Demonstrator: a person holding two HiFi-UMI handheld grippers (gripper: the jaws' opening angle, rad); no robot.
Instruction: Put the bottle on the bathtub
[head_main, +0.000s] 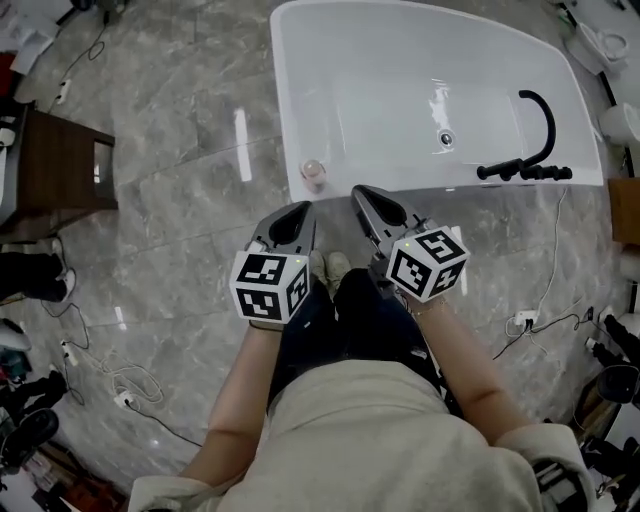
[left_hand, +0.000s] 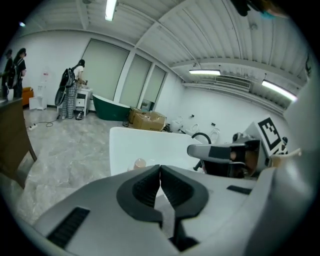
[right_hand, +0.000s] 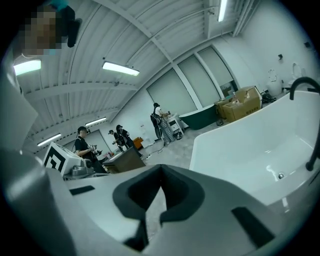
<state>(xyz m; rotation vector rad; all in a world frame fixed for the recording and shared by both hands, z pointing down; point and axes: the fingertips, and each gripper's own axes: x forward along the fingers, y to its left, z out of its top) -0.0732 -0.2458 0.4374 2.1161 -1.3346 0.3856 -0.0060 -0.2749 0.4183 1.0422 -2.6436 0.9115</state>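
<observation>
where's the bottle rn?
Head view: the bottle stands at the bathtub's near left corner, just ahead of the left tool.

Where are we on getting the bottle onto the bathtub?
Done: the bottle sits on the bathtub rim, at its near corner. In hand: nothing; the left gripper and right gripper are both shut, empty and clear of it. Left: nothing that I can see.

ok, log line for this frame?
bottle: on tub rim, near corner | left gripper: shut, empty | right gripper: shut, empty | both clear of bottle
</observation>
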